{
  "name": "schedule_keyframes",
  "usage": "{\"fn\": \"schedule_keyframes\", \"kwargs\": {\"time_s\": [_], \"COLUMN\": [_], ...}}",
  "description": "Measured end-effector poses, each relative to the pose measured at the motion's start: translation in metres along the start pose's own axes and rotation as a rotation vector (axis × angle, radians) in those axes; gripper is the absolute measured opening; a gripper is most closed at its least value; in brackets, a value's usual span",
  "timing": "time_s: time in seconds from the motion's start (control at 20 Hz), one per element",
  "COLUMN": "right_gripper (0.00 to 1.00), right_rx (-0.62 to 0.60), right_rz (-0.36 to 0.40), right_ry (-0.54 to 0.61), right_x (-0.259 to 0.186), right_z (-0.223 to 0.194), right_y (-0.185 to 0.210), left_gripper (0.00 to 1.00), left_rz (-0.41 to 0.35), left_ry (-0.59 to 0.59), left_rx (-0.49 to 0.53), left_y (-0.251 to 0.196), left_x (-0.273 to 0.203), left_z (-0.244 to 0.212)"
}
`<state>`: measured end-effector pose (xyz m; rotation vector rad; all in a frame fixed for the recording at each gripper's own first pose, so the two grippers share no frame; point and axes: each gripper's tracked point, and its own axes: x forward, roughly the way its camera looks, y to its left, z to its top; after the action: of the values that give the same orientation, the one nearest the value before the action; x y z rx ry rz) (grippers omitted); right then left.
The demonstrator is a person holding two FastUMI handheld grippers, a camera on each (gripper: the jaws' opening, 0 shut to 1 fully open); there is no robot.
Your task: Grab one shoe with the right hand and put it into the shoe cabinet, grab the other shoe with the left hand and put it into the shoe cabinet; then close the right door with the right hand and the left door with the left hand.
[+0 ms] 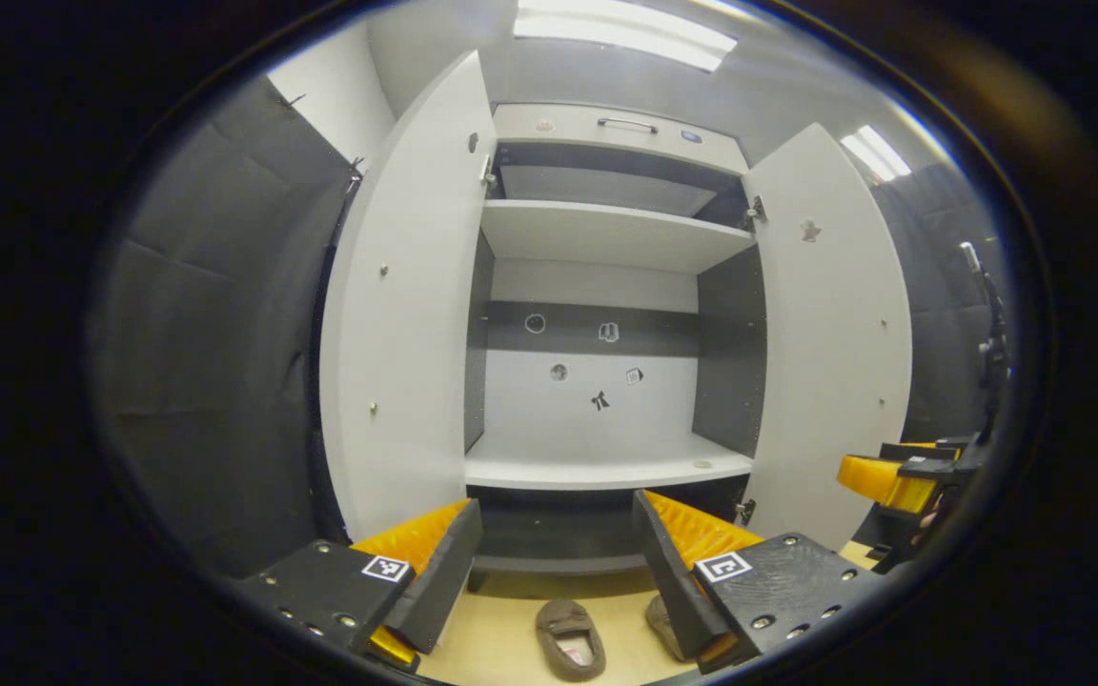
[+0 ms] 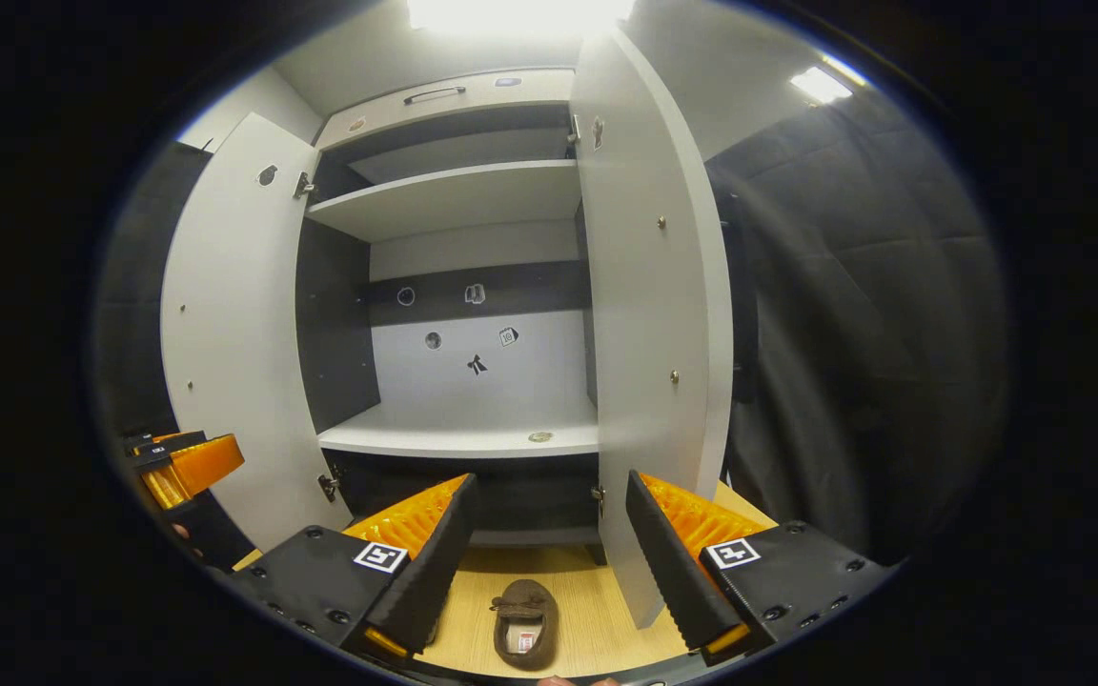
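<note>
Wooden floor (image 2: 597,629), shoe cabinet (image 1: 597,457) shelves bare

black padded cloth walls (image 1: 215,362) – pale wood floor (image 2: 597,610) – 2 bright ceiling light panels (image 1: 625,33) overhead.

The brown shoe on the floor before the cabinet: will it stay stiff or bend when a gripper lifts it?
The brown shoe looks like a soft slipper with a low open top, so it would probably sag if pinched at one edge. It seems light. Lying flat on its sole, it is unlikely to roll.
</note>
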<state>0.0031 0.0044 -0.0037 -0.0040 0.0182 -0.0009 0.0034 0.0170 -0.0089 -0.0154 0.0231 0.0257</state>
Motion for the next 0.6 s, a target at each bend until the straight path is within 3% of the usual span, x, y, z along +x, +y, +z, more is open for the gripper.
{"fn": "schedule_keyframes", "kwargs": {"time_s": [0.05, 0.1, 0.2, 0.4, 0.6], "right_gripper": [0.92, 0.98, 0.92, 0.98, 0.98], "right_rx": [-0.003, -0.006, -0.01, -0.031, -0.035], "right_rz": [0.001, 0.004, 0.014, 0.015, 0.019], "right_ry": [-0.001, -0.001, -0.009, -0.019, -0.016], "right_x": [0.0, 0.0, 0.002, 0.012, 0.028], "right_z": [0.0, 0.001, 0.004, 0.015, 0.022], "right_y": [0.001, 0.003, 0.004, 0.006, 0.013], "left_gripper": [0.96, 0.92, 0.96, 0.92, 0.96], "left_rz": [0.003, 0.006, 0.007, 0.013, -0.005], "left_ry": [0.0, 0.002, 0.003, 0.005, 0.002], "left_rx": [-0.001, -0.003, -0.007, -0.004, -0.031], "left_y": [0.001, 0.002, 0.004, 0.008, 0.008], "left_x": [-0.001, 0.0, -0.002, -0.005, -0.01], "left_z": [-0.001, -0.001, -0.001, -0.003, -0.003]}}
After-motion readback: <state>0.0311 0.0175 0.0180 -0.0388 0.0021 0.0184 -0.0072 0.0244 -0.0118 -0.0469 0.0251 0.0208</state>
